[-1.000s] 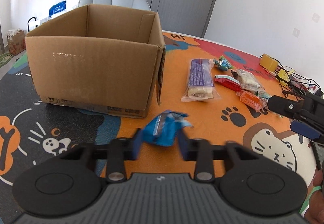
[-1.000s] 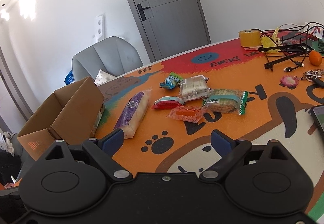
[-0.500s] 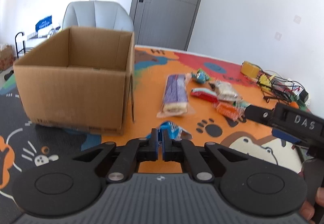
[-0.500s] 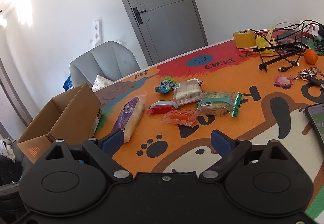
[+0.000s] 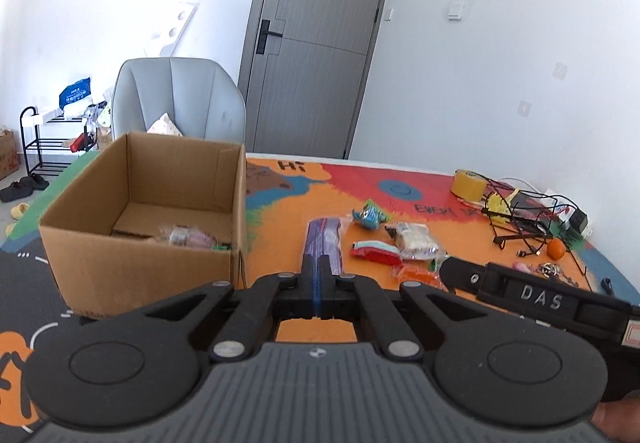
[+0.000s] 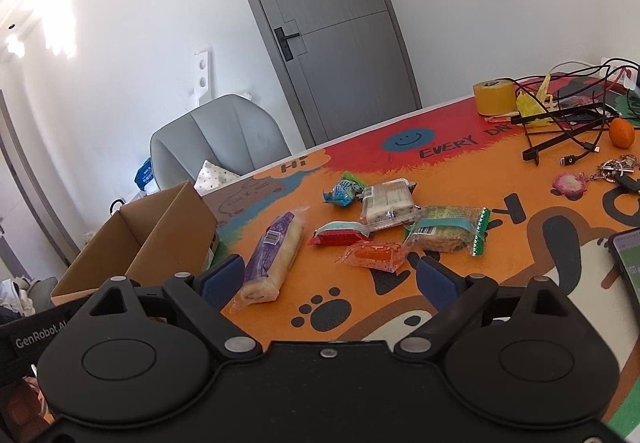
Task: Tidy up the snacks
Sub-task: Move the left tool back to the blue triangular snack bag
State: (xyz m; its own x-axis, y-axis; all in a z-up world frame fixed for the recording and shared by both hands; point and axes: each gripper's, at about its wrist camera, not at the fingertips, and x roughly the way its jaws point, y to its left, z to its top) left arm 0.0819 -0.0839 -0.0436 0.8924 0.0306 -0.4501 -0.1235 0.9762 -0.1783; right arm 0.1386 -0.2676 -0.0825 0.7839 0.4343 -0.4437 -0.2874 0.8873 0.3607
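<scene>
Snacks lay scattered across an orange cartoon mat point(image 6: 460, 295) beside an open cardboard box point(image 5: 148, 243).

Right of the box, the purple packet point(image 6: 276, 251), red packet point(image 6: 340, 234), orange packet point(image 6: 374, 255) and green-edged packet point(image 6: 448, 231) rested on the mat; one wrapped snack point(image 5: 188, 237) sat inside the box. Left gripper point(image 5: 318, 283) jaws were pressed together, a thin blue sliver between them. Right gripper point(image 6: 330, 279) jaws stood spread, empty, near the purple packet.

A table covered by a cartoon-printed orange mat point(image 6: 460, 295) was seen. On it were laid a cardboard box point(image 5: 140, 243), a purple bread pack point(image 6: 274, 255), several small snack packets point(image 6: 386, 199), a yellow tape roll point(image 6: 494, 98), tangled cables point(image 6: 568, 123), an orange point(image 6: 621, 131) and keys point(image 6: 616, 167).
</scene>
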